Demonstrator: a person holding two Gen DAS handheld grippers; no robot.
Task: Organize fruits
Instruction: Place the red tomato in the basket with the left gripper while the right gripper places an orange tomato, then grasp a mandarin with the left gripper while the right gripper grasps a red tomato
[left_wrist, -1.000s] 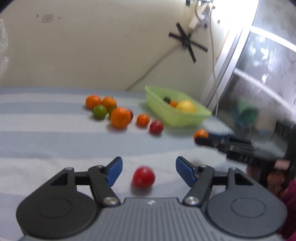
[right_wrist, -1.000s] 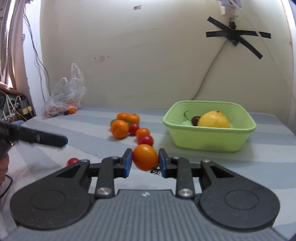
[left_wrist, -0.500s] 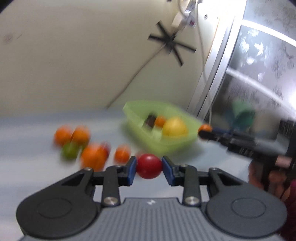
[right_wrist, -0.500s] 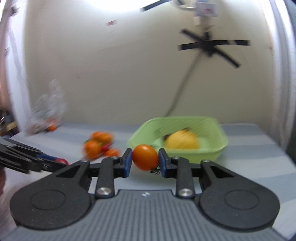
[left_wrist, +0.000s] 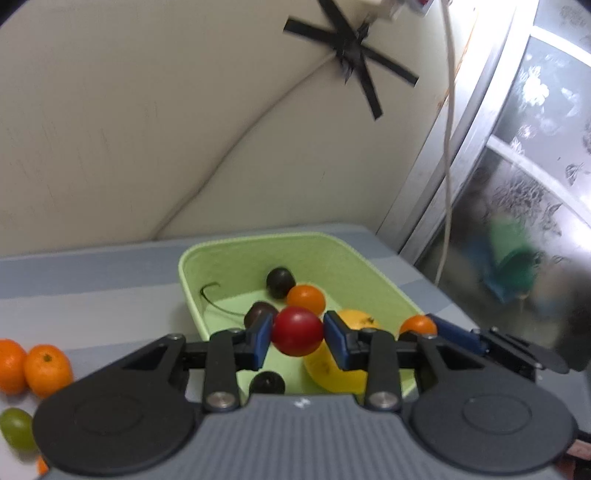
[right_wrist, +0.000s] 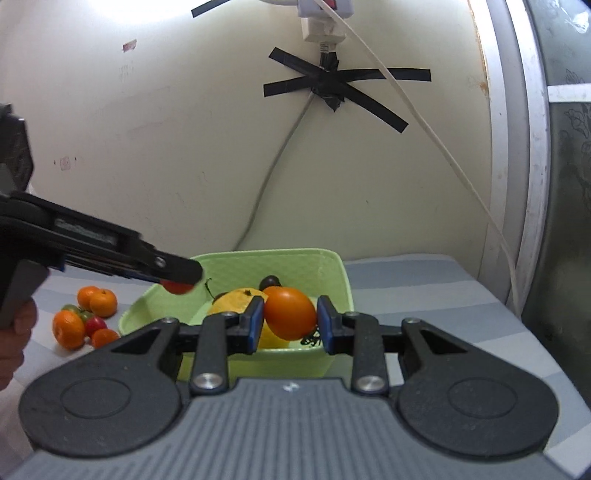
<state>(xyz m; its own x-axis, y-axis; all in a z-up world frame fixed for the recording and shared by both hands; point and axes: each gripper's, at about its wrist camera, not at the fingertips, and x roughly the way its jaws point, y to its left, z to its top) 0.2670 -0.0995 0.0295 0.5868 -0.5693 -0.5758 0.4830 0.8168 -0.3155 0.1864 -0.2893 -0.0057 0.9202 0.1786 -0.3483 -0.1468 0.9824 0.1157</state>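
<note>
My left gripper (left_wrist: 297, 336) is shut on a red tomato (left_wrist: 297, 331) and holds it above the green basket (left_wrist: 332, 254). My right gripper (right_wrist: 290, 325) is shut on an orange tomato (right_wrist: 290, 312) above the basket's near side (right_wrist: 332, 273). In the basket lie a yellow lemon (left_wrist: 354, 321), an orange fruit (left_wrist: 306, 298) and several dark fruits (left_wrist: 280, 281). The right gripper with its orange tomato (left_wrist: 417, 325) shows at the right of the left wrist view. The left gripper with its red tomato (right_wrist: 176, 287) shows at the left of the right wrist view.
Loose oranges (left_wrist: 48, 369), a green fruit (left_wrist: 16, 428) and small tomatoes (right_wrist: 96, 325) lie on the striped cloth (right_wrist: 424, 288) left of the basket. A wall with taped cable (right_wrist: 332, 88) stands behind. A glass door (left_wrist: 535, 184) is at the right.
Both grippers have moved forward with their tomatoes to over the basket. A second ago the left gripper was open around the red tomato on the cloth; it has since shut and lifted it.
</note>
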